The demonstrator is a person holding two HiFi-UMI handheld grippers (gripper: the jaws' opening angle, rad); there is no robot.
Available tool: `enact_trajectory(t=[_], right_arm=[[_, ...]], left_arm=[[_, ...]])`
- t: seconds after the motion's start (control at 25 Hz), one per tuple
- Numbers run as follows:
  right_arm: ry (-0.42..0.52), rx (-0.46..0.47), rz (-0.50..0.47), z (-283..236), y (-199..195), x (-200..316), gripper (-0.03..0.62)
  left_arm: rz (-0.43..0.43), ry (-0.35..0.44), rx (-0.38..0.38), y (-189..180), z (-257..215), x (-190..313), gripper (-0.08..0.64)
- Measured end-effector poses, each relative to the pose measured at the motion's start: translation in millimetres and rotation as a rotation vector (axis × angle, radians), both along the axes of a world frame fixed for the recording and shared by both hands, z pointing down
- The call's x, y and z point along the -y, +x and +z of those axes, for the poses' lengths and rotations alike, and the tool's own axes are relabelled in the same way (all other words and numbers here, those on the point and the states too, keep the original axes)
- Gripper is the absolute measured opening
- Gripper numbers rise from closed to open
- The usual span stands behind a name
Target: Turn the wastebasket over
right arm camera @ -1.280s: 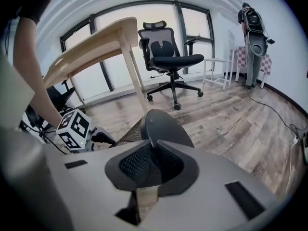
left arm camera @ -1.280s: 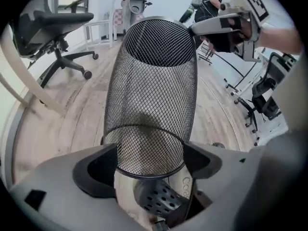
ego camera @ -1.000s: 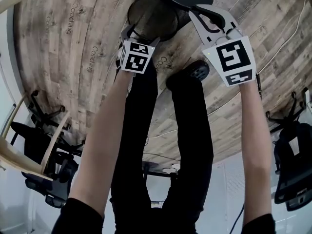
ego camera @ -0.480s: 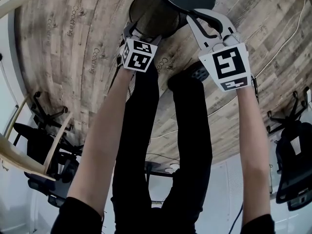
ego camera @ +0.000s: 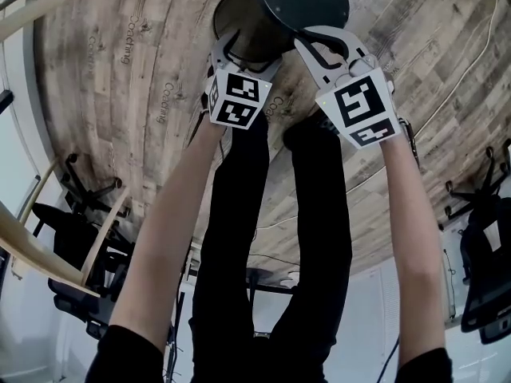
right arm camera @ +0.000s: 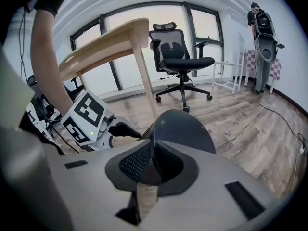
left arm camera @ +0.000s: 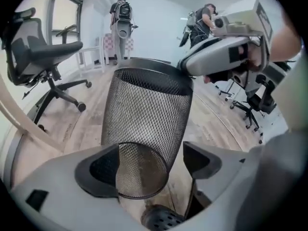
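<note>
Two grippers work the black wire-mesh wastebasket (ego camera: 249,24); right gripper (right arm camera: 150,170) clamps its dark end edge; left gripper (left arm camera: 149,163) straddles the mesh wall, jaws apart; the basket is tilted; inversion is judged incomplete.

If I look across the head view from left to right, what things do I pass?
Black chair → left gripper → right gripper → another black chair. The wastebasket overlaps both grippers, so it's left out.
</note>
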State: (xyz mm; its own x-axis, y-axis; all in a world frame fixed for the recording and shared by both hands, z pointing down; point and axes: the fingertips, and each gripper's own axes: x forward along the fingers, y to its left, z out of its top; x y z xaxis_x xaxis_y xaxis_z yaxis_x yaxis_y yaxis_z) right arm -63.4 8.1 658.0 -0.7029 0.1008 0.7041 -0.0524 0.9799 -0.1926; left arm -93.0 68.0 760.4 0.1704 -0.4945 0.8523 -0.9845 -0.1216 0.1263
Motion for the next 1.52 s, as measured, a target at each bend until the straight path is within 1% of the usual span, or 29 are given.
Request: enact_trajectory(t=[0.12,0.2,0.24,0.28,0.36,0.44,0.52,0.72,0.88,1.12,1.36,1.44,1.52], right_arm=[[-0.030,0.009,-0.015,-1,-6,-11,0.057],[-0.058,0.015,-0.035,-2,-10,-19,0.058],[-0.079,0.021,-0.030,-4,-12,-21,0.058],[-0.109,0.027,0.000,-5,-12,-19,0.058],[-0.152,0.027,0.114,-4,-7,-3,0.058],[-0.133,-0.006,0.215,5,2,18,0.058],[-0.106,-0.049,0.252,17,10,30,0.058],[-0.068,-0.137,0.236,42,17,34,0.062],[-0.078,-0.188,0.217,60,20,25,0.064],[-0.040,-0.191,0.187,63,14,15,0.066],[-0.086,-0.190,0.175,59,17,15,0.067],[-0.102,-0.189,0.175,54,19,15,0.066],[-0.095,-0.194,0.161,47,22,15,0.066]], left_arm=[[-0.038,0.009,0.023,-8,-1,4,0.420],[-0.044,0.003,0.032,-13,2,1,0.420],[-0.042,-0.001,0.032,-15,3,-1,0.420],[-0.040,-0.006,0.031,-16,4,-4,0.420],[-0.032,-0.021,0.031,-18,6,-11,0.420],[-0.018,-0.038,0.035,-20,10,-18,0.420],[-0.003,-0.058,0.041,-22,13,-26,0.420],[0.019,-0.099,0.058,-24,23,-44,0.420],[0.024,-0.125,0.073,-25,32,-49,0.419],[0.024,-0.142,0.064,-24,37,-50,0.419],[0.029,-0.149,0.073,-24,33,-50,0.419],[0.011,-0.154,0.072,-24,29,-51,0.419],[-0.010,-0.159,0.064,-24,24,-54,0.418]])
